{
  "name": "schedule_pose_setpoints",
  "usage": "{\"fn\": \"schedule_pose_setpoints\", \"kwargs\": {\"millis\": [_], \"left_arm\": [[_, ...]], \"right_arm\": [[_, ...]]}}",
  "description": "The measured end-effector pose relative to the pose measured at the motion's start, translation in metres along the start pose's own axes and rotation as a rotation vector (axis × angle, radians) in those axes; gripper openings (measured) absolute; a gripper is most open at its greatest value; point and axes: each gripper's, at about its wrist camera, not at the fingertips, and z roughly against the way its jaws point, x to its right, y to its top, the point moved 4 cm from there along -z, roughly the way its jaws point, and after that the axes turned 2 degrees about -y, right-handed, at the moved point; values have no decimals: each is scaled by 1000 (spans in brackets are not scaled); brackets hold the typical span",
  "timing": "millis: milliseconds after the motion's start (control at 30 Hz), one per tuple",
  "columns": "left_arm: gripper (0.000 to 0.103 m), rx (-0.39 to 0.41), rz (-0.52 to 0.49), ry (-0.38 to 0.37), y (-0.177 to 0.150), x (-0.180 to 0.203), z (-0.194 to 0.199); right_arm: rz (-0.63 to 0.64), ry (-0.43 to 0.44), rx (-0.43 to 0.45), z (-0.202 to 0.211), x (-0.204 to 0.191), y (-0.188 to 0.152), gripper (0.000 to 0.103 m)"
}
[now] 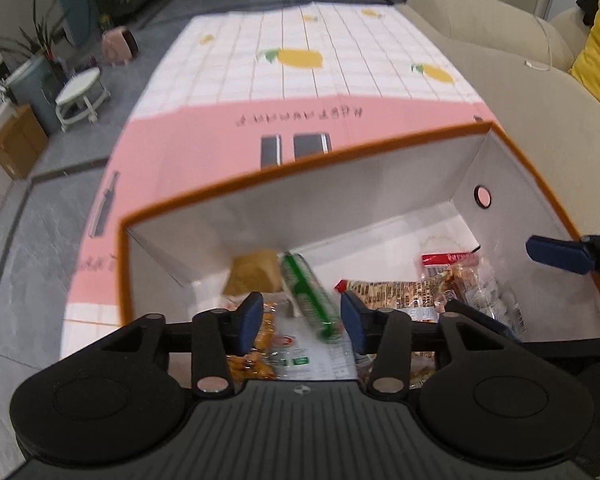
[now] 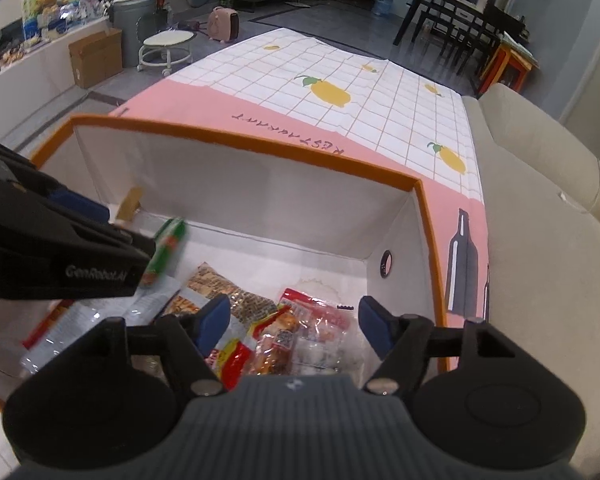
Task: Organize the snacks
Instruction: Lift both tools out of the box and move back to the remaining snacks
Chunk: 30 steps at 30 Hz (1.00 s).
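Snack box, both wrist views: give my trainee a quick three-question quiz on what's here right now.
1. True or false: the left gripper is clamped on the green snack stick.
2. What colour is the rim of the snack box?
   A. blue  B. orange  C. black
3. Fill in: the box stands on a pink and white cloth printed with yellow ____.

Key
1. False. Its jaws stand apart, and the blurred stick lies between them with neither pad pressing on it.
2. B.
3. Lemons.
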Motion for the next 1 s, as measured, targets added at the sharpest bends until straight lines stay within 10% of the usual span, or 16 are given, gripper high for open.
{"fn": "schedule_pose_setpoints", "kwargs": {"millis": [633,1000], "left_arm": [[62,431,-29,133,-29,6,115],[74,568,-32,61,-72,24,160]], "right_arm": [[-224,-41,261,115,3,-22,97],[-336,-109,355,173,16,-73,99]]}}
